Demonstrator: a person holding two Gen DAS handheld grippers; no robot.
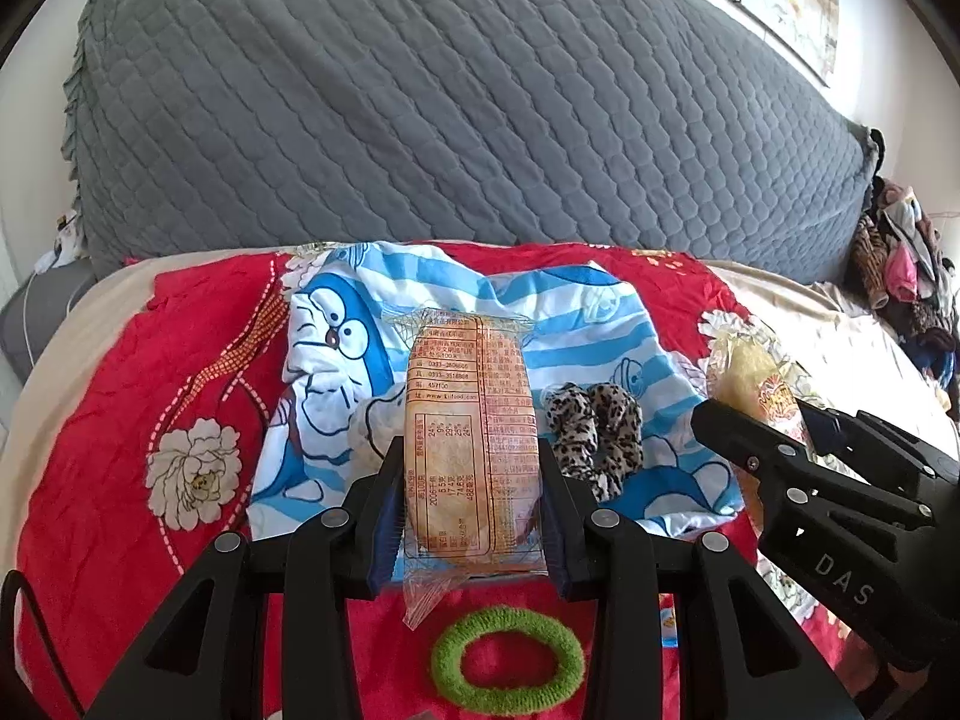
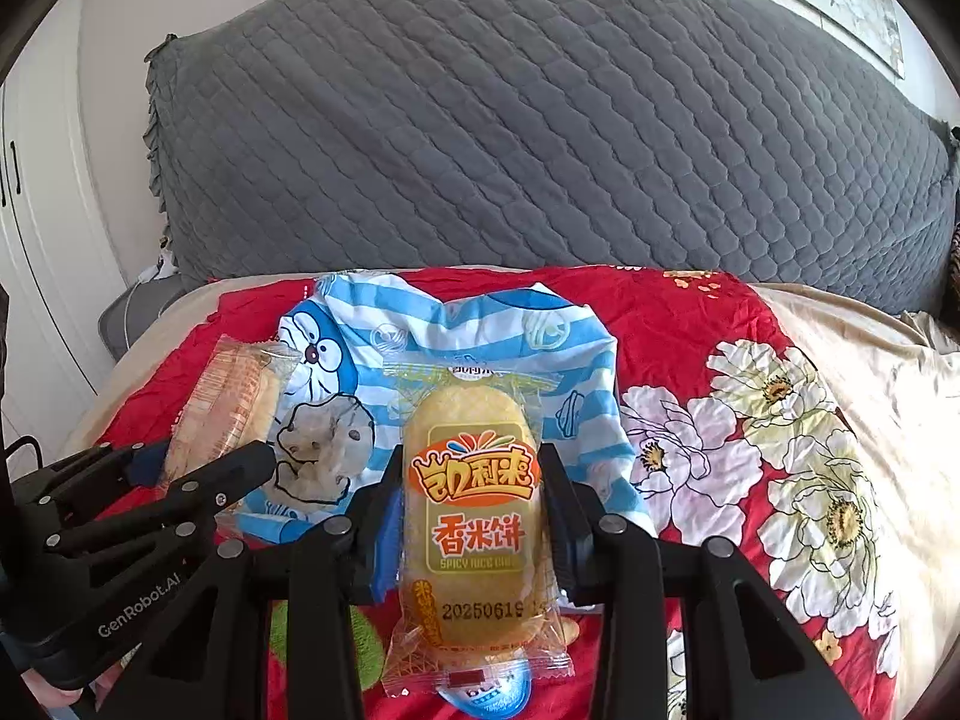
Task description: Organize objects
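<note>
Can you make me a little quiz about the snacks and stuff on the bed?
1. True or false: each gripper is shut on a rice cracker packet.
2. Which packet shows its nutrition table: A, the one in the left gripper, or B, the one in the right gripper?
3. What colour is the hair tie lying below the left packet?

Key: 1 true. 2 A; the right packet shows its front label. 3 green.
</note>
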